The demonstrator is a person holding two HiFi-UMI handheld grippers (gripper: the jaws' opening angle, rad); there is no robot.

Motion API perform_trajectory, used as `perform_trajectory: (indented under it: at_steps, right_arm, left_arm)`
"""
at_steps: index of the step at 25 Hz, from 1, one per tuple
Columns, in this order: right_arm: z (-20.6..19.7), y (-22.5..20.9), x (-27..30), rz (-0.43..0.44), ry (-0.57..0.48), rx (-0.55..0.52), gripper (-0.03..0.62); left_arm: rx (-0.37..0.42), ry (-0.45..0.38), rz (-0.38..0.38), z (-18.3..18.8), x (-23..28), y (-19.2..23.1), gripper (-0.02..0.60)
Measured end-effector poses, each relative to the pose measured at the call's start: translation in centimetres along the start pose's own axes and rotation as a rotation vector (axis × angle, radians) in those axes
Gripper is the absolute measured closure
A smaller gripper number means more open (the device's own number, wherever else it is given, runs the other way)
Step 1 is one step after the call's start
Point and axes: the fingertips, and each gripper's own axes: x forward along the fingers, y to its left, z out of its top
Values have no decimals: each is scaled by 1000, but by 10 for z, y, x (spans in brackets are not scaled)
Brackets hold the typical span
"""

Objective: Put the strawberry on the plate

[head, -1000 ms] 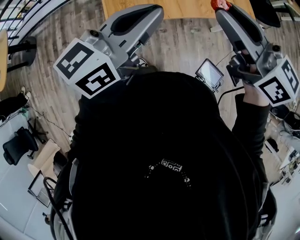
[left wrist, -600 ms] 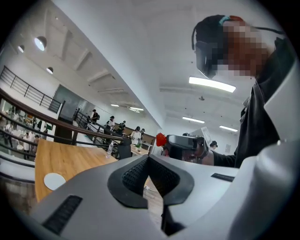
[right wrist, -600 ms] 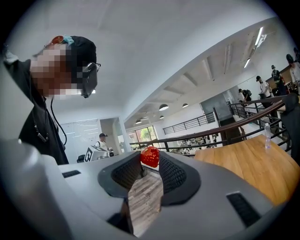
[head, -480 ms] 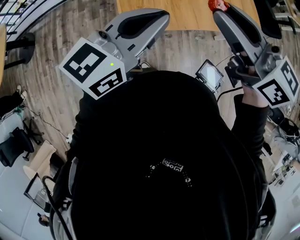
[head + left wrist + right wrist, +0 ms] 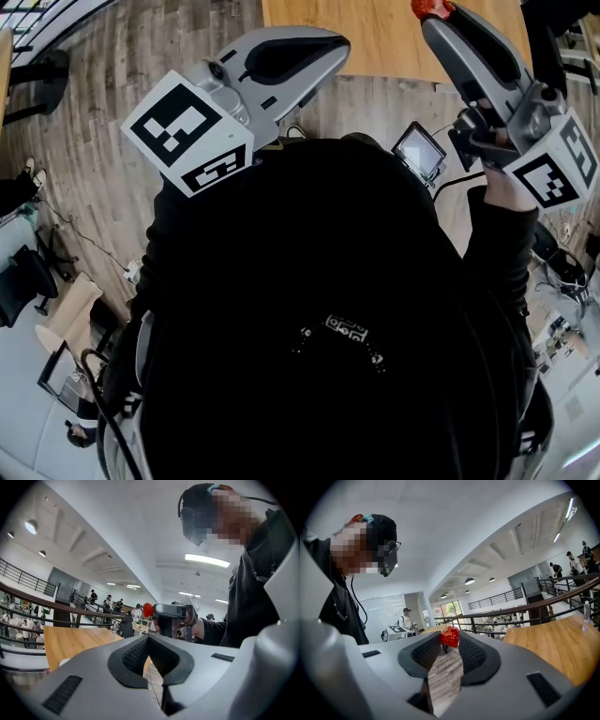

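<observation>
The red strawberry point(image 5: 450, 636) sits pinched between the tips of my right gripper point(image 5: 450, 640), which is shut on it. In the head view the strawberry point(image 5: 431, 8) shows at the top edge, at the nose of the right gripper point(image 5: 439, 19), over the wooden table point(image 5: 375, 37). My left gripper point(image 5: 337, 42) points at the table's near edge with its jaws together and nothing in them. In the left gripper view its tips point(image 5: 149, 637) meet, and beyond them the strawberry point(image 5: 148, 610) is held up level. No plate is plainly in view.
The wooden table point(image 5: 555, 644) stretches ahead with a railing behind it and a clear bottle point(image 5: 585, 616) on its far side. A small screen point(image 5: 419, 150) hangs near my chest. Wood-plank floor point(image 5: 103, 84) lies to the left, with people and desks far off.
The table has slid to the right in the head view. The left gripper has shifted right, closer to the table edge. The strawberry stays in the right jaws.
</observation>
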Motion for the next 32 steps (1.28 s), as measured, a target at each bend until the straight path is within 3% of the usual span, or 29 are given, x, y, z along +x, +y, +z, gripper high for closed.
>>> perform_trajectory:
  at_steps: [11,16,21,25,32]
  right_arm:
    - [-6,-28,16,44,45,31,462]
    - [10,-33,26,121,30,24,462]
    - [2,-78,74,211,12,3,462]
    - [14,-81,72,240,3,-16,462]
    - [19,-128,89,272,-1,3,462]
  left_arm:
    - [-100,5,40,-20,7,19,583]
    - [-87,-23,105,-3,9,24,583]
    - [-72,-36,182,-14,21,82,583]
    - [-66,-53,206,-4,25,83,582]
    - [-65,-39,241,1,54,118,583]
